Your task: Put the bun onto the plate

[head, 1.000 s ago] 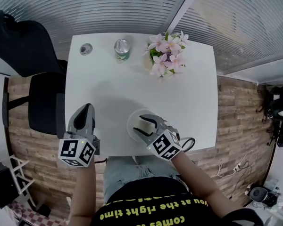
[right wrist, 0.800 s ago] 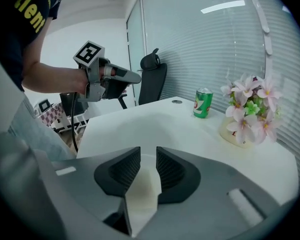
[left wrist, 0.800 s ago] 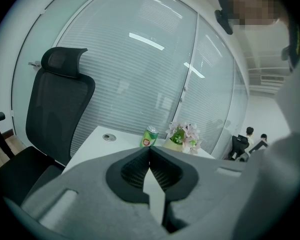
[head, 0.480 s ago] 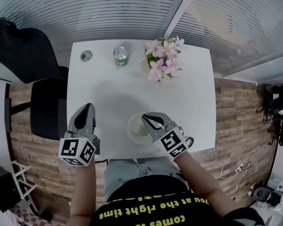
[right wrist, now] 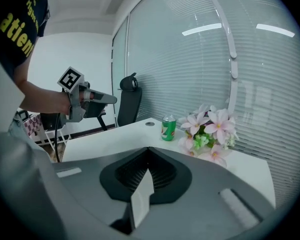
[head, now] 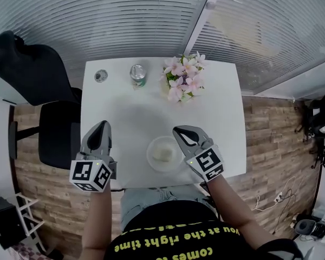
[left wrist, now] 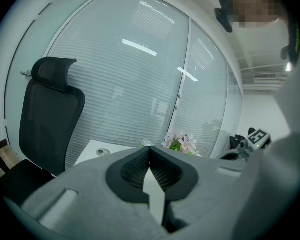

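Bun first: where does it sit?

On the plate, on the table, between the two grippers and nearer the right one, just off its left side. Nothing touches it.

And the right hand-held gripper?

Clenched and empty. Its jaws have just been closing, and its own view shows the pads meeting with nothing between them. It hangs over the table beside the plate, apart from the bun, with its tips pointing toward the flowers ahead.

What about the left hand-held gripper?

Clenched too, tips together, nothing held. It hangs over the near left part of the table, with the plate off to its right, apart from it.

What else lies ahead of them?

A can stands just left of the flowers, far ahead of both grippers. A round port in the table is straight ahead of the left gripper. A black chair stands off that gripper's outer side.
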A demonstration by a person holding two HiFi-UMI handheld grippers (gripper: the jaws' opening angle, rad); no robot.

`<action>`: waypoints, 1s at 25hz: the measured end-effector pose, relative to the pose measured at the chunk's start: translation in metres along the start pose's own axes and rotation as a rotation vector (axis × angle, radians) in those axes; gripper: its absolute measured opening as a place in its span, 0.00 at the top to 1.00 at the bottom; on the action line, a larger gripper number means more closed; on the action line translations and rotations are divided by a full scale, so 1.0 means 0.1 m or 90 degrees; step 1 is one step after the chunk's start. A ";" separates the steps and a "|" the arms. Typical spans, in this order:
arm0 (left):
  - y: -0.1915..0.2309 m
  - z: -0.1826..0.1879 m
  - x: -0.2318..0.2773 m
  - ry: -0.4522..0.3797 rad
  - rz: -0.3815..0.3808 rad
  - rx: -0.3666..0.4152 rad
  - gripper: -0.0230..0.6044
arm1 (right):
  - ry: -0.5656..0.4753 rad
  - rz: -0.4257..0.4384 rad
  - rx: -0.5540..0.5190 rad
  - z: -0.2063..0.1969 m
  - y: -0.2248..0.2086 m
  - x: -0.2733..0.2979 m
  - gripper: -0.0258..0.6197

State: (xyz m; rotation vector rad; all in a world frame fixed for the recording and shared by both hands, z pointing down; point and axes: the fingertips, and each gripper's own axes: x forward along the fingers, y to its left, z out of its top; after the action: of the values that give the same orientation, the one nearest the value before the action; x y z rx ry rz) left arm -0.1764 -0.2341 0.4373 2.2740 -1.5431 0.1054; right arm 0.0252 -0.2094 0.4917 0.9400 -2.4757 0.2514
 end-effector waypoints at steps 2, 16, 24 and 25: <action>-0.02 0.05 -0.01 -0.006 -0.002 0.003 0.96 | -0.015 -0.021 -0.002 0.11 -0.11 -0.07 0.95; -0.22 0.29 -0.09 -0.040 -0.023 0.021 0.96 | -0.133 -0.079 0.016 0.84 -0.49 -0.62 0.95; -0.44 0.36 -0.05 -0.054 -0.047 0.026 0.96 | -0.180 -0.092 0.009 1.13 -0.54 -0.89 0.95; -0.46 0.38 -0.04 -0.056 -0.049 0.026 0.96 | -0.186 -0.092 0.012 1.16 -0.54 -0.92 0.95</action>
State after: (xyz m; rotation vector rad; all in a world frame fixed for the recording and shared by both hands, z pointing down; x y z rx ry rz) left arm -0.1421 -0.2289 0.3888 2.3955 -1.5076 0.0169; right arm 0.0781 -0.2355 0.3454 1.2349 -2.6521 0.0931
